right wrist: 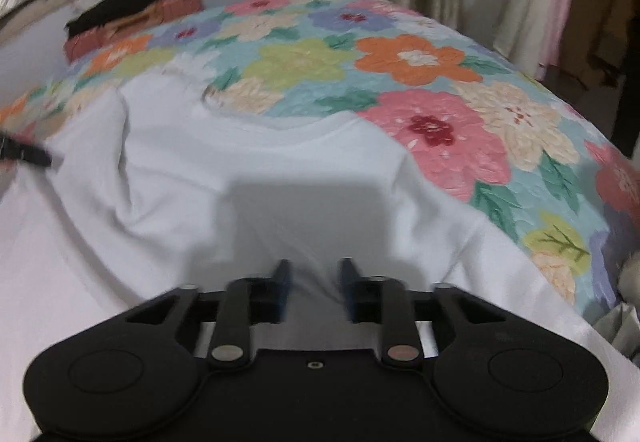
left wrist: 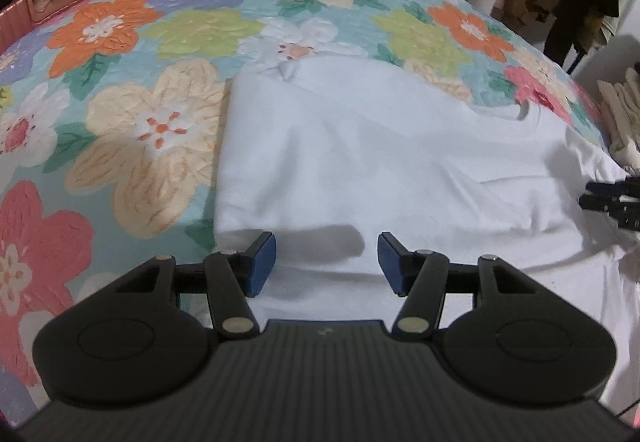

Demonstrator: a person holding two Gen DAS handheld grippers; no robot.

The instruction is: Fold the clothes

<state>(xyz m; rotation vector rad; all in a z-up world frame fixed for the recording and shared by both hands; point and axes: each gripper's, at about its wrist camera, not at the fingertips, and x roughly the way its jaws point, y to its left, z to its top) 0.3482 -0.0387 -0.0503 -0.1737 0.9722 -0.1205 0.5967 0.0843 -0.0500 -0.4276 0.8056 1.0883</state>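
Shirt lies straight ahead of both grippers, collar upper right; left gripper and right gripper jaws apart, empty

White T-shirt, part-folded on the floral bed

I've got the white T-shirt lying flat on the flowered bedspread, its left side folded in to a straight edge, the collar towards the far side, soft wrinkles across the chest, and the near hem running out under my view.
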